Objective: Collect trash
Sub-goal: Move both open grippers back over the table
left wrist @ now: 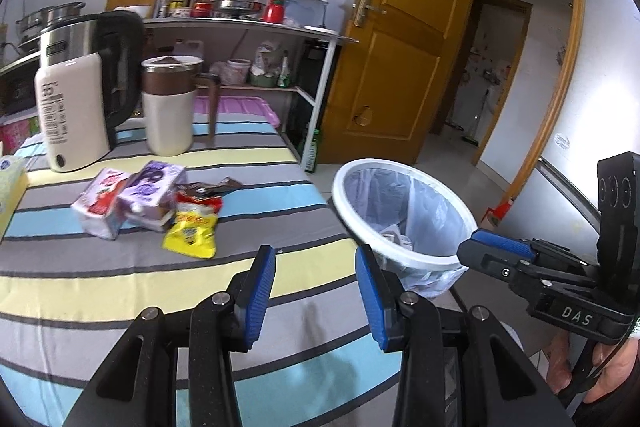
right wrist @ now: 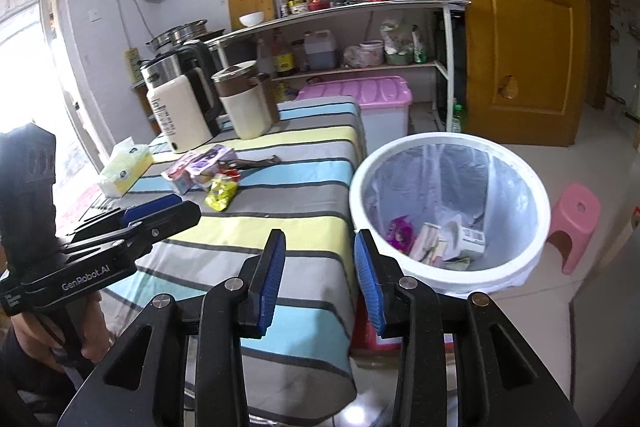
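Desk (right wrist: 256, 227) covered with a striped cloth in grey, yellow and blue bands, seen from both wrist views. Beside its edge on the floor, a white waste bin (right wrist: 536, 195) lined with a translucent bag; inside lie several discarded cartons and wrappers (right wrist: 440, 241). At the far end of the desk, an electric kettle (left wrist: 80, 67), a cream power bank (left wrist: 72, 115) upright in front of it, and a lidded cream mug (left wrist: 170, 103). A tissue box (right wrist: 126, 171) lies near the desk's left edge.

Trash still on the desk, grouped mid-surface: a red-and-white carton (left wrist: 102, 203), a purple carton (left wrist: 150, 193) touching it, a yellow snack packet (left wrist: 192, 233) just in front, and what may be a brown wrapper (left wrist: 212, 187) behind.

Left tool (left wrist: 316, 283): jaws parted, nothing between the blue pads, above the cloth near the bin. Right tool (right wrist: 320, 279): jaws parted and empty, at the bin's near rim.
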`<state>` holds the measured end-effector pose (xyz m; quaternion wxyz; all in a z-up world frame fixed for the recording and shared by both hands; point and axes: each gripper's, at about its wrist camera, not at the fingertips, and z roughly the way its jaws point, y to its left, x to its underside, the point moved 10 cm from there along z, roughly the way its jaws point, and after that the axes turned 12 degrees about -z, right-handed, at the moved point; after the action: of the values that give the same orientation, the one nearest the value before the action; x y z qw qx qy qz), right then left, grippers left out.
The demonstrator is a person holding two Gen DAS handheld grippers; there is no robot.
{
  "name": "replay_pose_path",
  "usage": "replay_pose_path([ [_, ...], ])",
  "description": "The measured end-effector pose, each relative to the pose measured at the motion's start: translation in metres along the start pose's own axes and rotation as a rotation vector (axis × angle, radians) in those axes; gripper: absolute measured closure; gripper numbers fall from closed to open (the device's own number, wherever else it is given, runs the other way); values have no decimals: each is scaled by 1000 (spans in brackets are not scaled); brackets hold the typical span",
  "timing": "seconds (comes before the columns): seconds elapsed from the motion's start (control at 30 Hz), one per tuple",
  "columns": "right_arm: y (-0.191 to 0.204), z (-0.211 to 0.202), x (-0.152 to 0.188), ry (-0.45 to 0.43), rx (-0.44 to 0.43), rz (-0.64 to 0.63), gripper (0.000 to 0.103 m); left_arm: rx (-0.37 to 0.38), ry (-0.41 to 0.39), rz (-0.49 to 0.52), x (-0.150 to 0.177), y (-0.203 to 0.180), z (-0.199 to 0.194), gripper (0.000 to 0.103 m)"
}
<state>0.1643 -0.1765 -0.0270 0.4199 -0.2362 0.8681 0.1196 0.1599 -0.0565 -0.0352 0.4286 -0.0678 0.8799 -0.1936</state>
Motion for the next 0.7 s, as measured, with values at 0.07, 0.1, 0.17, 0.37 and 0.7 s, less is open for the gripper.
replay_pose_path([
  [0.07,6,1,0,2,-13,-6,63,-12,-4,-9,1,8,-4,62],
  [0.1,8,2,0,3,-19,-10,63,-17,-6,-12,2,10,-5,62],
  [0.17,13,5,0,6,-28,-14,63,-27,-11,-21,2,16,-9,62],
  [0.37,23,10,-1,13,-47,-21,63,-56,-27,-37,-1,32,-17,62],
  [0.7,43,24,-10,18,-82,-46,63,-106,-57,-56,-9,57,-29,62],
])
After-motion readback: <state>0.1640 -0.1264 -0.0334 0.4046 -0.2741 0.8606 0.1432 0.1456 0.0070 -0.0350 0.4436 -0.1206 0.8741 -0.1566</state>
